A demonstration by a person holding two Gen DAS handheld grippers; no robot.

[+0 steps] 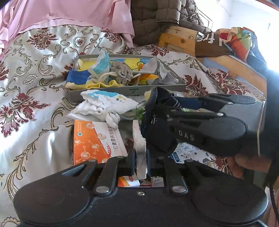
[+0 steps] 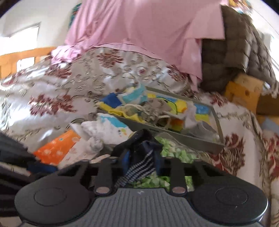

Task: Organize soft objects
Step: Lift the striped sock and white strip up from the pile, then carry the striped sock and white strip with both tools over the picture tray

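White foam [image 1: 139,148] stands upright between the left gripper's [image 1: 140,162] fingers, pinched on both faces, in front of the grey tray [image 1: 125,90]. Right gripper [image 2: 141,162] pinches a dark striped sock [image 2: 139,157], its cloth bunched between the pads, also just in front of the tray, beside a white towel [image 1: 106,103] and an orange box [image 1: 94,139].

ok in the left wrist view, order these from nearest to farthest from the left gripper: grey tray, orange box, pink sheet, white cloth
1. orange box, just ahead of the left gripper, to the left
2. white cloth, beyond the box
3. grey tray, behind the cloth, full of fabrics
4. pink sheet, at the top
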